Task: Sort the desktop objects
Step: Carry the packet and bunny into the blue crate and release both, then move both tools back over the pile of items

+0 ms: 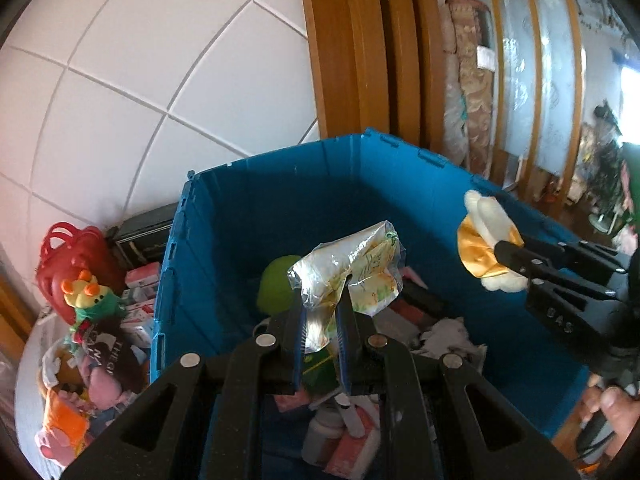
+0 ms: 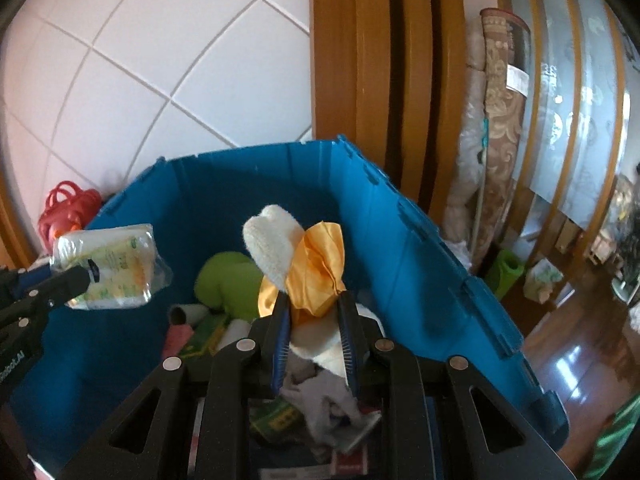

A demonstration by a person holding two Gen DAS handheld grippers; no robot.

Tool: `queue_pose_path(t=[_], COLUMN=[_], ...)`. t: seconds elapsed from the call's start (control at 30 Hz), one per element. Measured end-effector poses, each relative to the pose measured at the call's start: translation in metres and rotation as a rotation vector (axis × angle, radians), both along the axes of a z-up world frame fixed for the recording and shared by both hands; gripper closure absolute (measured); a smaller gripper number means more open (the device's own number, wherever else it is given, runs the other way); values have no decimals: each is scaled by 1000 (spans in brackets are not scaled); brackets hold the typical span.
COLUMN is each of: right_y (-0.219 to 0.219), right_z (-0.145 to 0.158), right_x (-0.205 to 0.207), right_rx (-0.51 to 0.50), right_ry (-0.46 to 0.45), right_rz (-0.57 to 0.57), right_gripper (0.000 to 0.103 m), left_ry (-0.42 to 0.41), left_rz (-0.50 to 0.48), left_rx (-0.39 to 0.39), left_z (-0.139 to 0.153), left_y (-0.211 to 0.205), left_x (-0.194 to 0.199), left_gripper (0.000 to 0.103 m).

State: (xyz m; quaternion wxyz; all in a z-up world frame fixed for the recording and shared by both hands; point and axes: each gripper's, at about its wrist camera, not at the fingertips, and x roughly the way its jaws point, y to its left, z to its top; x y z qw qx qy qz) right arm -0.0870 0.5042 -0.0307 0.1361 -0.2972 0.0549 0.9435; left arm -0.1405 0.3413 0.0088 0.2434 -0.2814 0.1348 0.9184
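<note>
A large blue crate (image 1: 280, 208) holds a mixed heap of objects. My left gripper (image 1: 322, 300) is shut on a crinkled tissue packet (image 1: 352, 272) and holds it above the crate; the packet also shows in the right wrist view (image 2: 112, 268). My right gripper (image 2: 314, 304) is shut on a cream plush toy with a yellow satin ribbon (image 2: 304, 264), held above the crate's right side. The toy (image 1: 486, 240) and the right gripper (image 1: 516, 264) show in the left wrist view.
In the crate lie a green plush (image 2: 228, 280), white cloth (image 1: 448, 336), small boxes and bottles (image 1: 340, 432). Left of the crate are a red basket (image 1: 68, 256), a pile of plush toys (image 1: 92, 340) and small boxes. Behind stand a tiled wall and wooden door frame (image 2: 360, 60).
</note>
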Motion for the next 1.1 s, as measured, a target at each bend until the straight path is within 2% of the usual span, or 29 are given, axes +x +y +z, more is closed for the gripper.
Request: queue_pose_path(t=[0.07, 0.2, 0.27, 0.3, 0.43, 0.47, 0.5, 0.53, 0.57, 0.6, 0.63, 0.67, 0.77, 0.87, 1.0, 1.1], right_y=[5, 6, 7, 7, 6, 6, 7, 8, 8, 8, 8, 6, 4, 7, 6, -4], right_z=[0, -3, -3, -3, -2, -2, -2, -1, 1, 2, 4, 4, 4, 5, 5, 10], right_x=[1, 1, 1, 0, -2, -2, -2, -1, 0, 1, 2, 2, 2, 3, 6, 11], right_rx=[-27, -5, -6, -2, 24, 27, 18, 6, -2, -8, -5, 1, 14, -12, -19, -15], right_ry=[14, 2, 3, -2, -6, -7, -4, 2, 9, 16, 21, 24, 26, 35, 44, 55], right_rz=[28, 14, 6, 1, -19, -22, -21, -21, -21, -18, -18, -21, -30, -27, -20, -18], right_gripper=[80, 80, 80, 80, 79, 72, 58, 50, 33, 21, 16, 13, 11, 0, 0, 0], left_ry=[-9, -53, -51, -42, 6, 20, 32, 37, 38, 40, 41, 42, 52, 75, 87, 150], left_rz=[-5, 15, 25, 33, 35, 37, 37, 38, 42, 45, 48, 50, 47, 53, 57, 108], left_rx=[2, -16, -15, -19, -39, -39, -36, -34, -32, -28, -18, -13, 8, 29, 108, 146], left_z=[0, -5, -5, -5, -3, -2, -1, 0, 1, 1, 2, 3, 4, 8, 22, 35], left_y=[1, 2, 1, 2, 5, 6, 5, 6, 6, 5, 3, 2, -1, -5, -31, -57], left_x=[-1, -7, -7, -6, 0, 2, 4, 4, 3, 2, 2, 2, 3, 7, 19, 30], left_gripper=[88, 83, 72, 70, 42, 36, 34, 32, 30, 29, 28, 27, 25, 25, 24, 21])
